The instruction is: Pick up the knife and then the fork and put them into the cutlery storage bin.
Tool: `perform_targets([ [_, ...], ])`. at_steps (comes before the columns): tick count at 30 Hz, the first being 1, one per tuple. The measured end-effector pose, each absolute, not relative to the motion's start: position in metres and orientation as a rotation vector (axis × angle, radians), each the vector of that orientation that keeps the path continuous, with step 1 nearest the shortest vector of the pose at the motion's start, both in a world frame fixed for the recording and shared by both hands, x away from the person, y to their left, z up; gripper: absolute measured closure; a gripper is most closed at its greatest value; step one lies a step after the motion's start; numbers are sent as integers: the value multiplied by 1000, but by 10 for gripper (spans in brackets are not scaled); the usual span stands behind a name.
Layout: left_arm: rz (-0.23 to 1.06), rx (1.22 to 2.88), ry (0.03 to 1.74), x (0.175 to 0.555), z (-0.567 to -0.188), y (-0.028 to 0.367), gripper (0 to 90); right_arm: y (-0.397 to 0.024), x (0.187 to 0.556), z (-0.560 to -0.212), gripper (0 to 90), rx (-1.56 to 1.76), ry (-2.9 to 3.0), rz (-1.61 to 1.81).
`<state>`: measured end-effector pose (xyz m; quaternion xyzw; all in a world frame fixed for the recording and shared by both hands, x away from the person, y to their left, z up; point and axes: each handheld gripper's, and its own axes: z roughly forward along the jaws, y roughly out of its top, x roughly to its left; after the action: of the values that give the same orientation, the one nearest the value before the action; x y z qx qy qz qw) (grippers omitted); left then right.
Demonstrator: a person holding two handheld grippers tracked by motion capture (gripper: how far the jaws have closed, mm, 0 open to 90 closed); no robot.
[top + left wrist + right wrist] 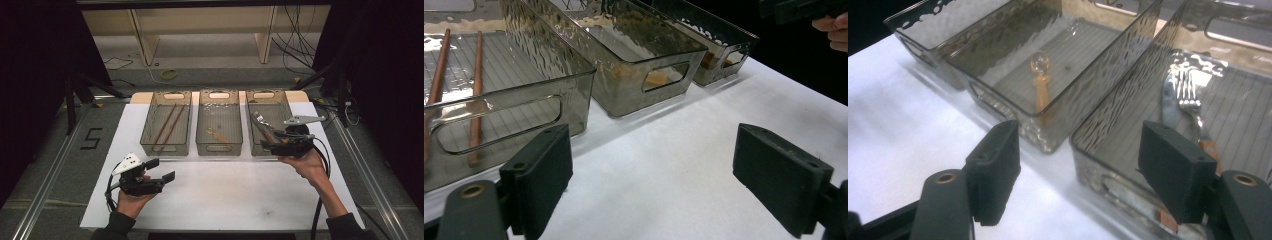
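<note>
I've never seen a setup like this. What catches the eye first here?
Three smoky see-through bins stand in a row at the far side of a white table. The left bin holds two chopsticks, the middle bin a small orange spoon, and the right bin a shiny fork. A person's hands hold two black grippers with open fingers: the left gripper over the bare table, the right gripper at the right bin's near end.

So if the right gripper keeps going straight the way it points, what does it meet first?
Most likely the near corner of the right bin, which sits between the open fingers of the right gripper; the fork lies beyond, inside. Depth is hard to judge.
</note>
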<state>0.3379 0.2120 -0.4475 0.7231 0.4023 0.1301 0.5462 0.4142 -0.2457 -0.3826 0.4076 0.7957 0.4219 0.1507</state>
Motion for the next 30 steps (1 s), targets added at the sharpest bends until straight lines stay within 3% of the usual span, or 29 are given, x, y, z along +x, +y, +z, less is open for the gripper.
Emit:
perform_targets([
  [30,294,1716,945,337,-447,213,157,-247,353,-414,292,1157,2201,1442],
])
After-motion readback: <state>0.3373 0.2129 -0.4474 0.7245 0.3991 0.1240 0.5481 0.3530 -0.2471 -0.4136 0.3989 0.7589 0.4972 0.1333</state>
